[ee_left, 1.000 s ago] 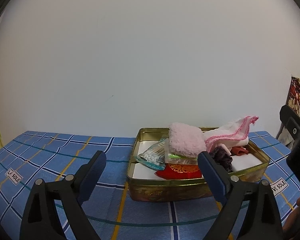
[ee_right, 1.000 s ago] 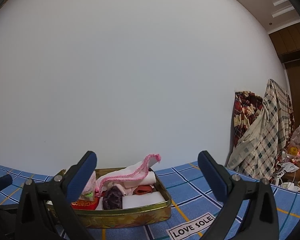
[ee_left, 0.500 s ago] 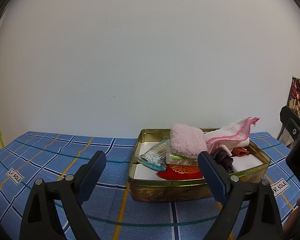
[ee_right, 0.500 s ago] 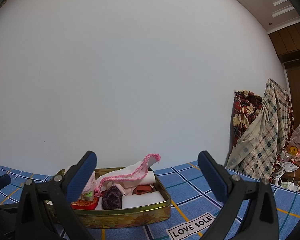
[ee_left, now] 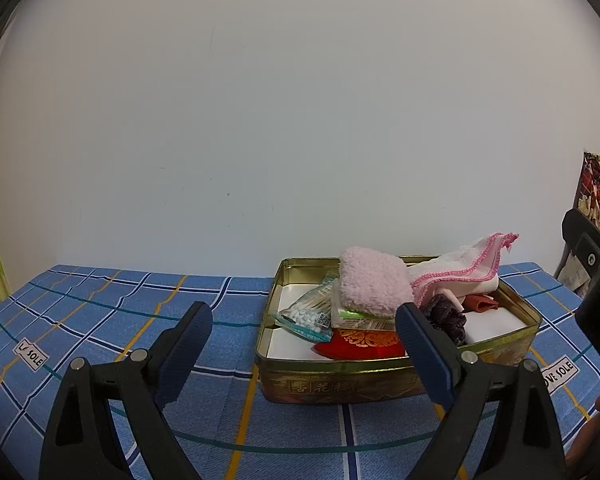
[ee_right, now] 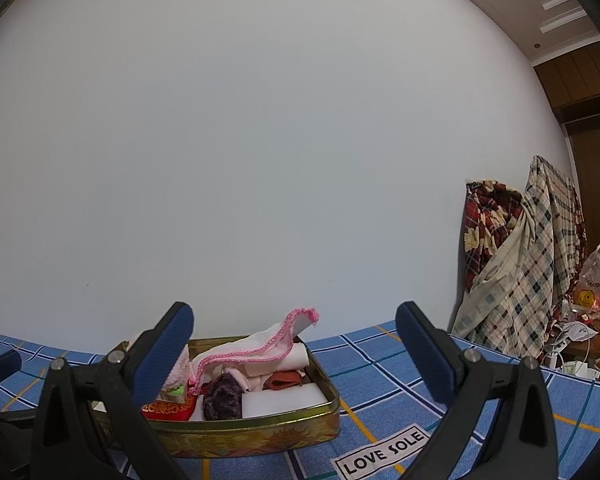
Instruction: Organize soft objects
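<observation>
Where tongs (ee_right: 294, 340) overlap — tin (ee_right: 260, 430) partly hidden.

surface: blue plaid cloth (ee_left: 180, 312) (labelled LOVE SOLE) | on it: gold tin (ee_left: 340, 384)

Tin (ee_left: 340, 384) label too small — red pouch (ee_left: 360, 346) half-hidden.

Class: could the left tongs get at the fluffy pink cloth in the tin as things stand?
Probably yes. The left tongs are open and empty, and the pink cloth lies on top of the pile in the lidless tin, with nothing over it.
</observation>
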Demonstrator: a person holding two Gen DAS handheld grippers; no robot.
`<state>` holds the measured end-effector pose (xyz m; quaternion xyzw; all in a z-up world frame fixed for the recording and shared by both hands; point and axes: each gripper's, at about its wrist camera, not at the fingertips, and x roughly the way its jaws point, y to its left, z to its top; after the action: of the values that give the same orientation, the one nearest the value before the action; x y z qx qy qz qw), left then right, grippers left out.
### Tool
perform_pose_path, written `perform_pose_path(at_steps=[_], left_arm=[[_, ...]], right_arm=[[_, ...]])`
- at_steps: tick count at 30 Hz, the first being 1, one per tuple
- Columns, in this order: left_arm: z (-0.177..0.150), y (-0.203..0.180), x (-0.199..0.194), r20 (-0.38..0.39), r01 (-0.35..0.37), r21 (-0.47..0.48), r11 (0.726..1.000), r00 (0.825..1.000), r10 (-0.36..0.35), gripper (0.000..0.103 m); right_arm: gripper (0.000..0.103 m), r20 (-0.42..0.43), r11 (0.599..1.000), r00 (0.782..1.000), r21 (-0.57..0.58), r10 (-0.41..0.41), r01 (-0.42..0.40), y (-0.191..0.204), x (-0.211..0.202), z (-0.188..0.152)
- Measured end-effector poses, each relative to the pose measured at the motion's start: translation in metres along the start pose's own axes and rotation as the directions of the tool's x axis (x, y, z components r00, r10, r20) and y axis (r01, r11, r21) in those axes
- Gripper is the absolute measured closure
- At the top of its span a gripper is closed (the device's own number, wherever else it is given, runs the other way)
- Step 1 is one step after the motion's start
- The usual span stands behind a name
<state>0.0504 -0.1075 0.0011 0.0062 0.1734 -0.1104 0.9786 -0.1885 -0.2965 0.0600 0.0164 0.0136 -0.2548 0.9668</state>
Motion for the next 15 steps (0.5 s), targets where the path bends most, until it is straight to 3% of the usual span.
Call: perform_pose_path(at_steps=[15], left_arm=[[0.0003,0.0002,-0.0016,0.001,0.003,0.007,1.000,1.000,-0.003,0.008]], right_arm=[[0.000,-0.001,1.000,1.000,0.000,0.002,-0.002,-0.0005,-0.0001,0.0006]])
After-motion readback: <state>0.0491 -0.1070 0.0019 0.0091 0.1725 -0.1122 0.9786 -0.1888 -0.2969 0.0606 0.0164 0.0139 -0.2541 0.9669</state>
